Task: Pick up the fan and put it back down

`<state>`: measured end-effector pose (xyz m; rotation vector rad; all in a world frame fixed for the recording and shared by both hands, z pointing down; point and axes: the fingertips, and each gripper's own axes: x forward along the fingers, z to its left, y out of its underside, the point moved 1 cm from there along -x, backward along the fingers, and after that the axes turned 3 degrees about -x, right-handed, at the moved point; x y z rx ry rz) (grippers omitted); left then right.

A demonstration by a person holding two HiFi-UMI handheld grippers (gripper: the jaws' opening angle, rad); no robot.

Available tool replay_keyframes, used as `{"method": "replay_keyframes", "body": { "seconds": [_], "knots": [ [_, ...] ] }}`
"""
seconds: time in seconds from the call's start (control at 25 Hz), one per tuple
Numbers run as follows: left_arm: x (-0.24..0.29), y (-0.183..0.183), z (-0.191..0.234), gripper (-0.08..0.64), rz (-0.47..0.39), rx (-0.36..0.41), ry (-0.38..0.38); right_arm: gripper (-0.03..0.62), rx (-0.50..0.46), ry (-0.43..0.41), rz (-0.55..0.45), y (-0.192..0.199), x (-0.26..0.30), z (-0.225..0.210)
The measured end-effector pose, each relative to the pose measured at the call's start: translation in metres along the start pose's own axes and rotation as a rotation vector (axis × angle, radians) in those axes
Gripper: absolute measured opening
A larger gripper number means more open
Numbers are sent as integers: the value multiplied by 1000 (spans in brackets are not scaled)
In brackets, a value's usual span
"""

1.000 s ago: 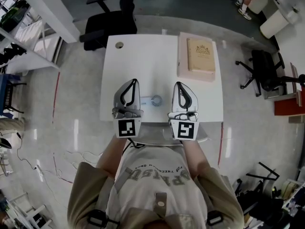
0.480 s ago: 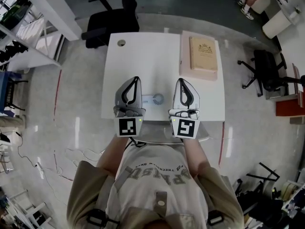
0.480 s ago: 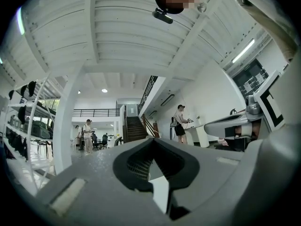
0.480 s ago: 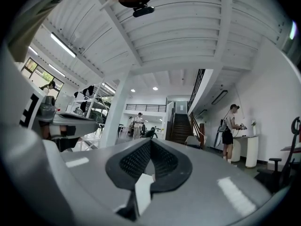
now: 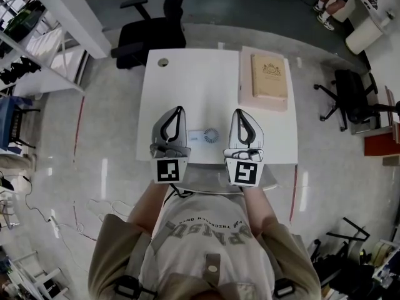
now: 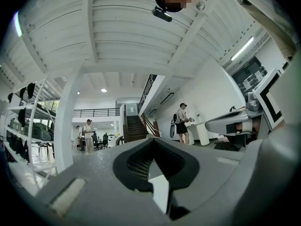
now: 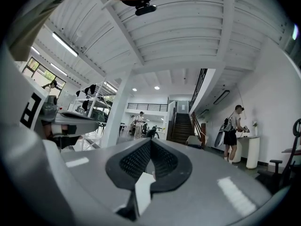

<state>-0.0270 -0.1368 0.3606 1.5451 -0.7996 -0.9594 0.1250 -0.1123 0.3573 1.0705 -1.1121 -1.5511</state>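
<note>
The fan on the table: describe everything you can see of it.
The small white handheld fan looks like pale plastic. It has a round head with a greyish grille and a short straight handle that points toward the left gripper. It lies flat on the white table, near the edge closest to the person, between the left gripper and the right gripper. Both grippers have their jaws shut and empty, so nothing grips it. It is too small to show finer detail.
</note>
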Motion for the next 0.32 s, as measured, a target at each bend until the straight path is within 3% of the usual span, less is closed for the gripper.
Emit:
{"method": "replay_keyframes", "body": {
  "seconds": [0.32],
  "knots": [
    [0,0,3,11,3,-2,3,-2,-14,-2,13,-1,0,5]
  ]
}}
